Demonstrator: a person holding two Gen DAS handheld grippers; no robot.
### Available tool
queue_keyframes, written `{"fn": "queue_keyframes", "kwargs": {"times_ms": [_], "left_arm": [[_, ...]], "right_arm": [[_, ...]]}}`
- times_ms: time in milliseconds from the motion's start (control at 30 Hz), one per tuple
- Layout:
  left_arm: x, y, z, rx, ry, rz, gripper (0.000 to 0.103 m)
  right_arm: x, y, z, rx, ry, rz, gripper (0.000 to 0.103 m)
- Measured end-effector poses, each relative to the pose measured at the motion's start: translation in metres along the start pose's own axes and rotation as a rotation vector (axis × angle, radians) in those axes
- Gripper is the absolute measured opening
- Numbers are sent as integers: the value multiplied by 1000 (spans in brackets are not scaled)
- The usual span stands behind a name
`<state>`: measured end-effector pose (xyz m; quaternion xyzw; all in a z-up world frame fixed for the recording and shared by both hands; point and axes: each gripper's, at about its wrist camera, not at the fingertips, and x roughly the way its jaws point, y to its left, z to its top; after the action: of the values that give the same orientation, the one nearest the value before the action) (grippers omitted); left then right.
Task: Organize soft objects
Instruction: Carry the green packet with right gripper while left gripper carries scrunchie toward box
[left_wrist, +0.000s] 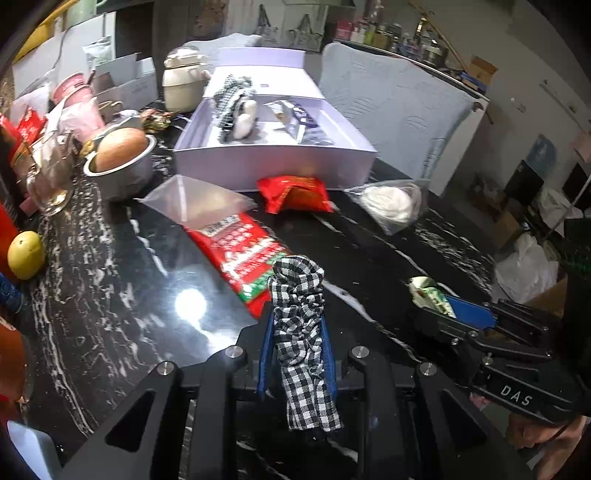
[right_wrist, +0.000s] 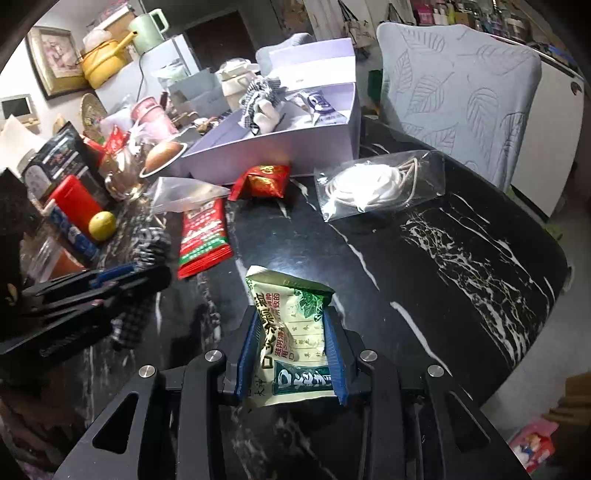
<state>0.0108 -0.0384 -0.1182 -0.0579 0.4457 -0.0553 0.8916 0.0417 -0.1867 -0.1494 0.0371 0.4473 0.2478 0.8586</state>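
The bench is black with white veins. A chair with a leaf cover stands at its far side. A pale box sits open at the back of the bench. In it lie a checked cloth and a small packet.

Just in front of the box lie a clear bag with white things inside, a red pouch and a long red pack. A clear wrapper lies over the top end of the red pack. A bowl with a bun is left of the box, and a lemon sits near the left edge.

The left tongs are pinching a checked rag, held up above the bench near the red pack. The right tongs are pinching a green sachet, held up over the bare middle of the bench. The two tongs are side by side, a little apart.
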Motion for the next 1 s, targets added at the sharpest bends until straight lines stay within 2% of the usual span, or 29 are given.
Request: {"fn": "queue_keyframes", "kwargs": {"times_ms": [433, 867, 1000], "left_arm": [[-21, -20, 9, 67, -52, -16, 22], [-60, -29, 42, 84, -179, -40, 22], [-70, -35, 55, 105, -238, -14, 22]], "right_arm": [[-30, 11, 6, -22, -66, 55, 34], [-71, 28, 43, -114, -169, 65, 33], [-81, 33, 58, -144, -208, 67, 33]]}}
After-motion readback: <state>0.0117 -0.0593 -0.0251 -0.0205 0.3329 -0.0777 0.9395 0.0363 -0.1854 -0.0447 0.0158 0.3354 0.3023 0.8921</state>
